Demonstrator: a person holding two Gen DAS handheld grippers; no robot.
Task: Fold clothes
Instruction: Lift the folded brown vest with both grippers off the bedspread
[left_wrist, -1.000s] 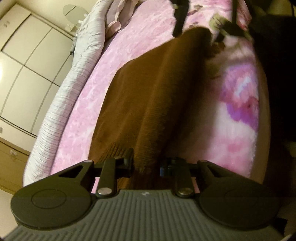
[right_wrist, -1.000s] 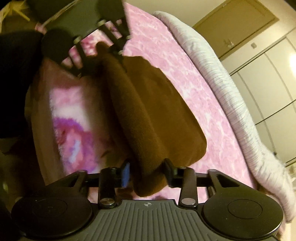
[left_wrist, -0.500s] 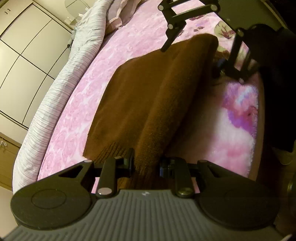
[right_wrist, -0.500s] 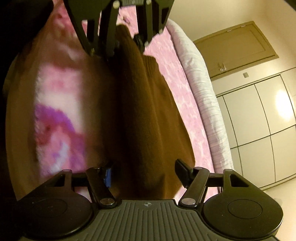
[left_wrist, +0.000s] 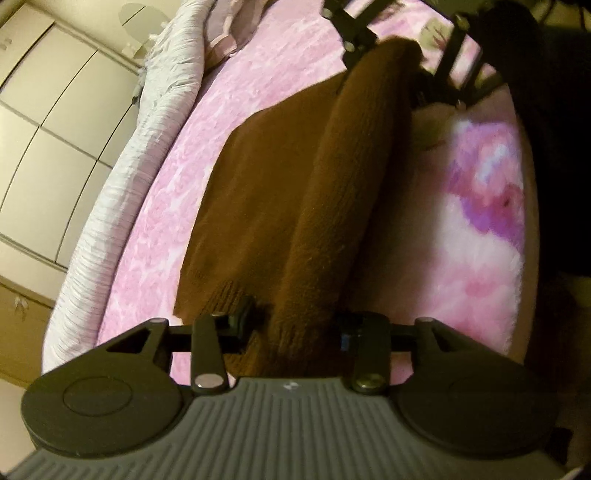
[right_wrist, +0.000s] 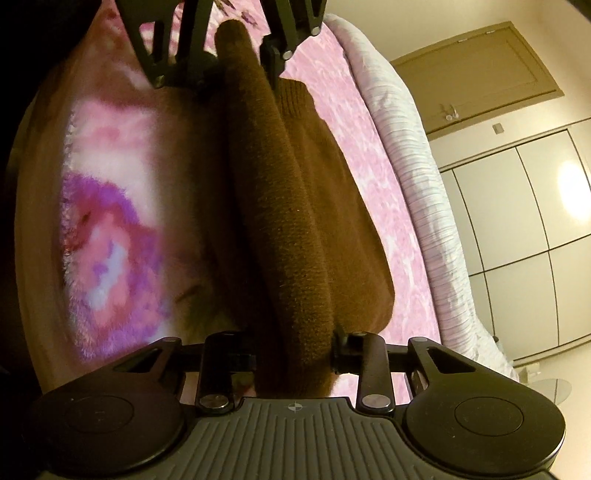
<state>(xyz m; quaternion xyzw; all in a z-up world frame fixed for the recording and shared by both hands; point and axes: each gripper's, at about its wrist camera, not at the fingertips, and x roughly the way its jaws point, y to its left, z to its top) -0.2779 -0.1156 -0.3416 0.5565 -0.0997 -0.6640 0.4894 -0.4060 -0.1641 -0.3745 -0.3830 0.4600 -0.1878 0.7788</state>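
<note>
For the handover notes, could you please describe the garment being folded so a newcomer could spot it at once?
Start at the bed's pink bedspread. On it lies the brown knit sweater, its raised fold running between the two tongs. It is the only dark, plain piece, beside a fluffy pink-and-purple blanket.

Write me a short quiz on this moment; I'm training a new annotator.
1. What colour is the knit garment on the bed?
2. True or false: the bedcover under it is green.
3. Between whose jaws does the garment's raised fold pass: left gripper, right gripper, or both?
Key: 1 brown. 2 false, it is pink. 3 both; the left's jaws have just been opening, the right's closing on it.
</note>
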